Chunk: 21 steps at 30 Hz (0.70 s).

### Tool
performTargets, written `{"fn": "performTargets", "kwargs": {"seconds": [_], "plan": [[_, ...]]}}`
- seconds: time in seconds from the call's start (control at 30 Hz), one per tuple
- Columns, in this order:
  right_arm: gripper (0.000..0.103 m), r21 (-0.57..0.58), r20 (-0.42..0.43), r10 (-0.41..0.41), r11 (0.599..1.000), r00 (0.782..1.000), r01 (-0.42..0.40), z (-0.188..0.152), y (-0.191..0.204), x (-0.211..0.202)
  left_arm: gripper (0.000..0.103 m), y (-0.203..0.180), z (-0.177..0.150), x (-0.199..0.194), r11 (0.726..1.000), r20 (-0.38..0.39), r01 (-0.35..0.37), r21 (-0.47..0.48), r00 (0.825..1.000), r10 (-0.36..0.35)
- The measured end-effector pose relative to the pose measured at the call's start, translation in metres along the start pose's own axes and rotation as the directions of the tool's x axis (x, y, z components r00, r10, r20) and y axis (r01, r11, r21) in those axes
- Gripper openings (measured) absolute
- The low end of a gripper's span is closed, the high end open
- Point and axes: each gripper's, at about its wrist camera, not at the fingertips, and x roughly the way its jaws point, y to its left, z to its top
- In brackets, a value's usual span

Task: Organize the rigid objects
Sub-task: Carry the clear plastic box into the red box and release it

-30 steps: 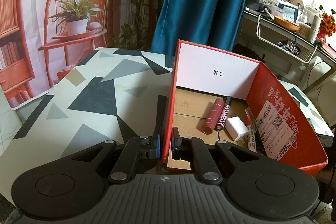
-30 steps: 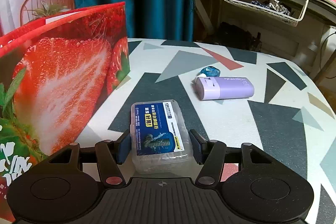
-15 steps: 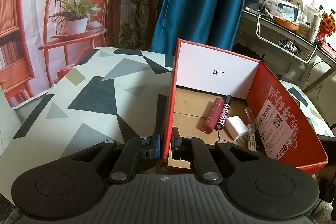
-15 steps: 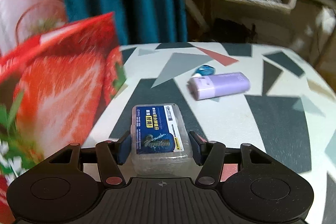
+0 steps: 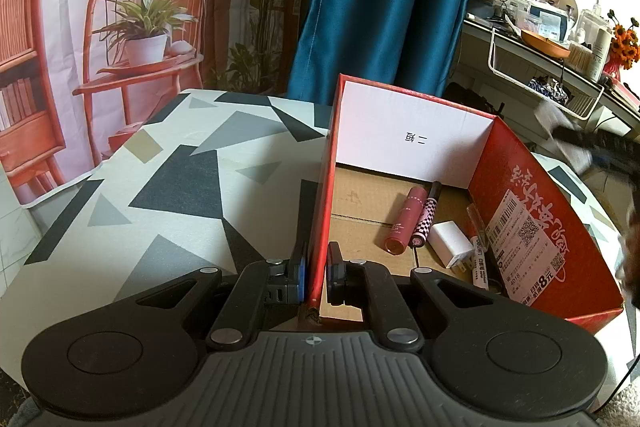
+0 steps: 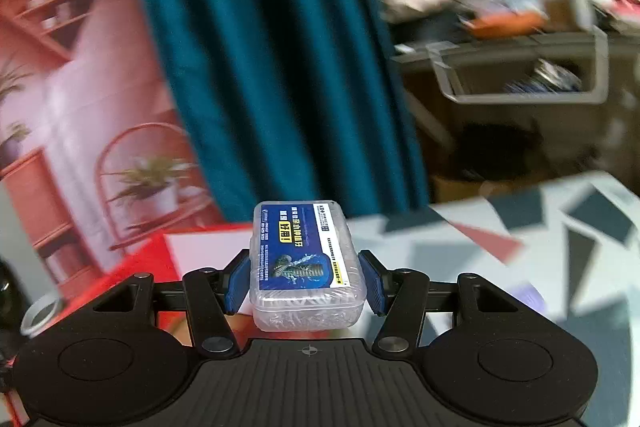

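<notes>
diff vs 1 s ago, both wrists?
Right gripper, shut on the clear plastic case throughout, has lifted it off the table and tilted up; the red box now shows below it. Left gripper stays clamped on the red box wall; box contents unmoved.

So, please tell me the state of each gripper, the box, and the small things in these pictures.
left gripper: shut on the red box wall.
right gripper: shut on the clear plastic case, held above the table.
red box: open on top, upright.
pink tube: lying in the box.
white charger: lying in the box.
</notes>
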Motion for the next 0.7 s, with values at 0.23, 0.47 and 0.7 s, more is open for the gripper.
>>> {"fn": "performTargets", "kwargs": {"seconds": [0.23, 0.47, 0.7], "plan": [[0.053, -0.308, -0.097, 0.072, 0.946, 0.993, -0.099, 0.009, 0.052, 0.038, 0.010, 0.000, 0.000, 0.000, 1.000, 0.000, 0.001, 0.000, 1.000, -0.001], [0.053, -0.333, -0.231, 0.115, 0.924, 0.966, -0.189, -0.004, 0.077, 0.055, 0.010, 0.001, 0.001, 0.000, 1.000, -0.002, 0.007, -0.002, 1.000, -0.007], [0.051, -0.329, -0.302, 0.132, 0.915, 0.944, -0.233, -0.012, 0.090, 0.059, 0.010, 0.001, 0.001, 0.000, 1.000, -0.003, 0.008, -0.004, 1.000, -0.008]]}}
